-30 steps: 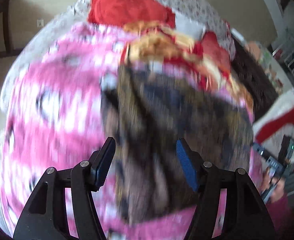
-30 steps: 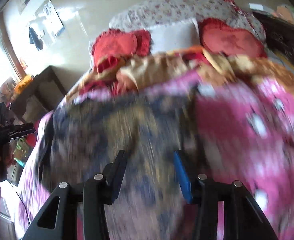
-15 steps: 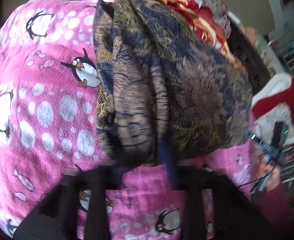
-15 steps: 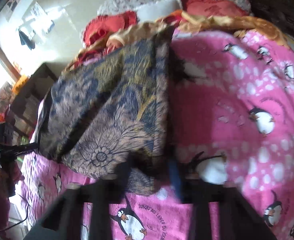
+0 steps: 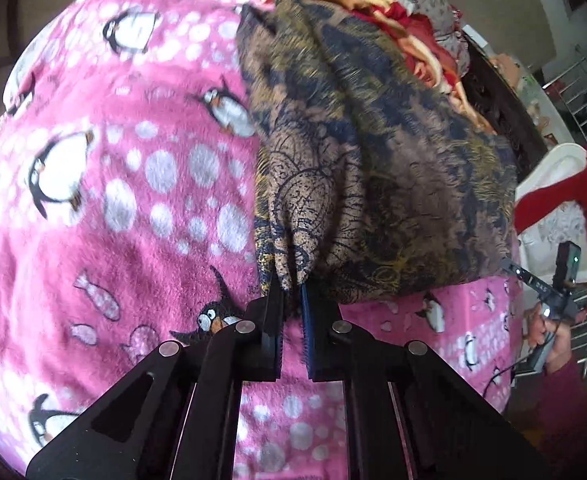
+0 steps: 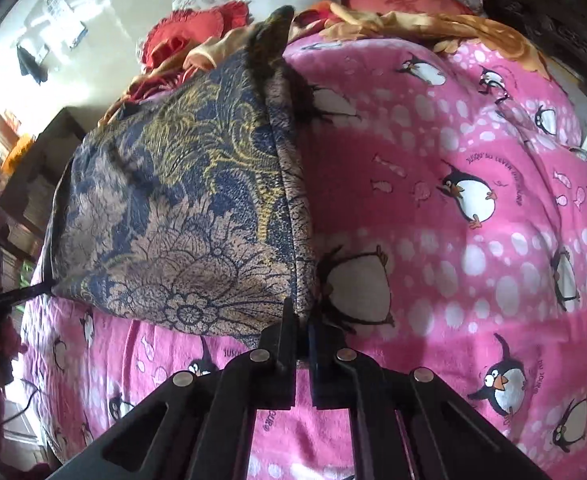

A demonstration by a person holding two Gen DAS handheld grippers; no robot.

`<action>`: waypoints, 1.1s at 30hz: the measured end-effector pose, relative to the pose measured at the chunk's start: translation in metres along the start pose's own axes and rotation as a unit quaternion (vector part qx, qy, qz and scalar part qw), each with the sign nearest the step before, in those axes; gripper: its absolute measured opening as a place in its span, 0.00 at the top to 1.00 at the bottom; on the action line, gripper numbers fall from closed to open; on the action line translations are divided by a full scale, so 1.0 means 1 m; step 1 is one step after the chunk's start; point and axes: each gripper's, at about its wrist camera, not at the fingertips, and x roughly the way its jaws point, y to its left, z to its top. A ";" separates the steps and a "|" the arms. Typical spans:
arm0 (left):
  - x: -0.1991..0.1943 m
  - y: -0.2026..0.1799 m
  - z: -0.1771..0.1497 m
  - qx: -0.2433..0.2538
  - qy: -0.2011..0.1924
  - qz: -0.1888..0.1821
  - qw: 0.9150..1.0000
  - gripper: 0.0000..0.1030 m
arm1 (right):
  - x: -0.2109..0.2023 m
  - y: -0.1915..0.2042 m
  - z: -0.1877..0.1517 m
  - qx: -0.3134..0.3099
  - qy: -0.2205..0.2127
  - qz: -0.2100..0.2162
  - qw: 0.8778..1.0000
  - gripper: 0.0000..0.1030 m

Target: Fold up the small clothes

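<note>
Both near corners of the patterned garment [image 5: 373, 152] are pinched now, so the grasp step of a fold is judged to be in hand. In the left wrist view, the left gripper [image 5: 291, 288] is seen clamped on a bunched tuft of the cloth's near left corner, the jaws drawn almost together with fabric squeezed between them. In the right wrist view, the right gripper [image 6: 299, 316] is closed tight on the near right corner, where the seamed edge comes down to the fingers.

The garment, dark blue with tan and gold flowers, is laid on the pink penguin blanket [image 5: 113, 200]. Its long axis is read as running from 6 o'clock at the grippers up to 12 o'clock, the far end pointing toward the heap of red and gold bedding [image 5: 409, 32]. From the left gripper the body of cloth spreads toward 2 o'clock; from the right gripper it spreads toward 10 o'clock.

Next, an even lift of both corners is called for, carried up and over toward 12 o'clock so the near hem can be laid on the far hem. The far end is partly blurred, so whether it lies flat cannot be told for certain.
</note>
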 end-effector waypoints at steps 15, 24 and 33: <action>0.004 -0.048 0.027 0.057 -0.060 0.108 0.991 0.65 | 0.016 0.068 0.108 -0.047 -0.107 -0.039 0.992 0.64; 0.042 -0.048 0.035 0.058 -0.062 0.171 0.982 0.53 | 0.064 0.052 0.149 -0.038 -0.082 -0.079 0.993 0.63; 0.044 -0.052 0.036 0.055 -0.065 0.179 0.980 0.52 | 0.034 0.111 0.142 -0.072 -0.090 -0.015 0.993 0.63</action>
